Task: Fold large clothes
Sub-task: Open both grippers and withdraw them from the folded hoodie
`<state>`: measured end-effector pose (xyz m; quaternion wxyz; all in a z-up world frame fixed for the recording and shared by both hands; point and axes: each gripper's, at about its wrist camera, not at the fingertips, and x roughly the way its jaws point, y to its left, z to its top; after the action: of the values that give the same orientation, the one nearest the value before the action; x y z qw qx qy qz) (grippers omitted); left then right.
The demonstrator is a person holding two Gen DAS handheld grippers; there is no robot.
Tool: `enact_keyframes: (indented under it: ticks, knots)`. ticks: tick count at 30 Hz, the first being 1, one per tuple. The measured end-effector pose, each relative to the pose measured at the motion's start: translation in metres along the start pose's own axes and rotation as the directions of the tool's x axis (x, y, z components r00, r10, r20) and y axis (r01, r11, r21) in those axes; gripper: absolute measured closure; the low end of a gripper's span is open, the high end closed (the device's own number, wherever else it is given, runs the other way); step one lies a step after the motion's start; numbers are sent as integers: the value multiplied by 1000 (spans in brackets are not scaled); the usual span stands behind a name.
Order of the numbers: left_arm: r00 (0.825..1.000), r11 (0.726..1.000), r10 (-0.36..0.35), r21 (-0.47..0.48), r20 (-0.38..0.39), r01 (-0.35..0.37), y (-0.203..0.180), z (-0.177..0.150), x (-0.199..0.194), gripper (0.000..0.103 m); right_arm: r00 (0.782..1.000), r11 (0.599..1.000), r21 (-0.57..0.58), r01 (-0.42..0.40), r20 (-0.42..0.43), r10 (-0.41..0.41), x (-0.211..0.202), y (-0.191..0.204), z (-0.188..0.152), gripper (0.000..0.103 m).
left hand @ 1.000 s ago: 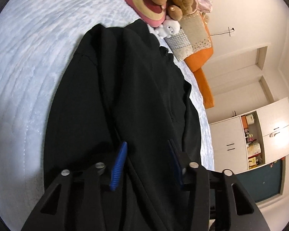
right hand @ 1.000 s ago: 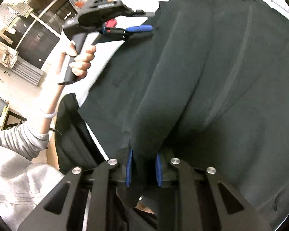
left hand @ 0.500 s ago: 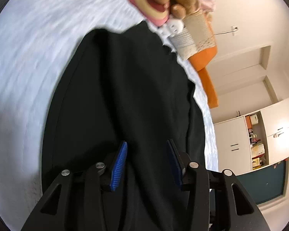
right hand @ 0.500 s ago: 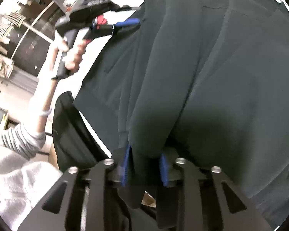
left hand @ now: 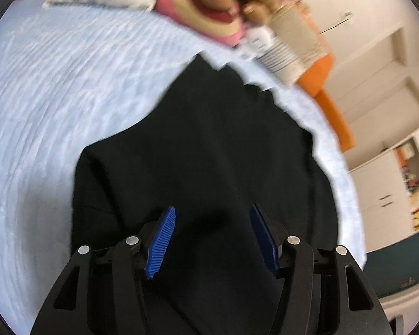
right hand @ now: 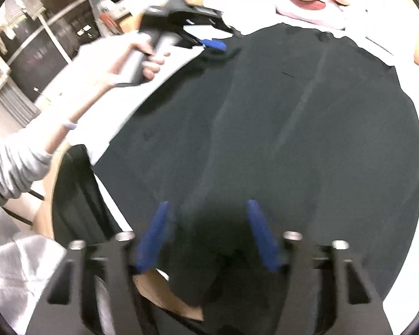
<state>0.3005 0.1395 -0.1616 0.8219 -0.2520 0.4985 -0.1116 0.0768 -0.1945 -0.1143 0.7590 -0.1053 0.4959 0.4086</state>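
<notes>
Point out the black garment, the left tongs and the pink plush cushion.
black garment [left hand: 209, 145]: left wrist view, middle of the spread cloth.
left tongs [left hand: 212, 236]: left wrist view, midway between the blue tips, open.
pink plush cushion [left hand: 209, 19]: left wrist view, on its cream and red face, blurred.

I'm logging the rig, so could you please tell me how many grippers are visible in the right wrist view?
2: the right gripper at the bottom, open over the black garment; the left gripper at upper left, by the garment's far edge.

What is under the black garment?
The black garment lies on a pale blue bedspread, which shows around its edges. Whatever sits beneath the garment's middle is covered.
</notes>
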Motion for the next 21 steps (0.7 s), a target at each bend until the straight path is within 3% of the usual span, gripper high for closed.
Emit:
enact_keyframes:
  ticks: [2, 4, 6, 7, 8, 10, 14, 17, 21]
  knots:
    - [1000, 1000, 5, -12, -28, -6, 12, 0, 11, 47, 999, 999, -25, 20, -48, -21, 18, 3, -5, 58]
    - [999, 999, -32, -37, -22, 31, 20, 0, 6, 48, 990, 990, -85, 110, -82, -117, 30, 8, -9, 58]
    - [999, 998, -34, -60, 9, 34, 23, -2, -14, 46, 979, 967, -169, 190, -36, -198, 28, 31, -6, 56]
    - [999, 998, -35, -47, 30, 36, 23, -4, -24, 43, 978, 958, -203, 202, -8, -208, 24, 41, -5, 46]
    - [998, 999, -31, -25, 56, 32, 22, -7, -37, 36, 978, 950, -234, 207, 29, -207, 20, 53, -4, 28]
    - [994, 1000, 5, 10, 107, -6, 24, -16, -65, 26, 979, 933, -302, 194, 121, -165, 14, 85, 0, 19]
    - [982, 998, 64, -3, 176, -64, 42, -34, -118, 20, 977, 892, -418, 174, 185, -104, 35, 140, 8, 20]
    - [972, 997, 79, -45, 223, -70, 65, -52, -155, 17, 981, 890, -436, 136, 186, -59, 64, 171, 14, 20]
    - [956, 992, 100, -105, 277, -74, 96, -80, -193, 16, 963, 832, -510, 218, 248, -100, 94, 213, 1, 20]
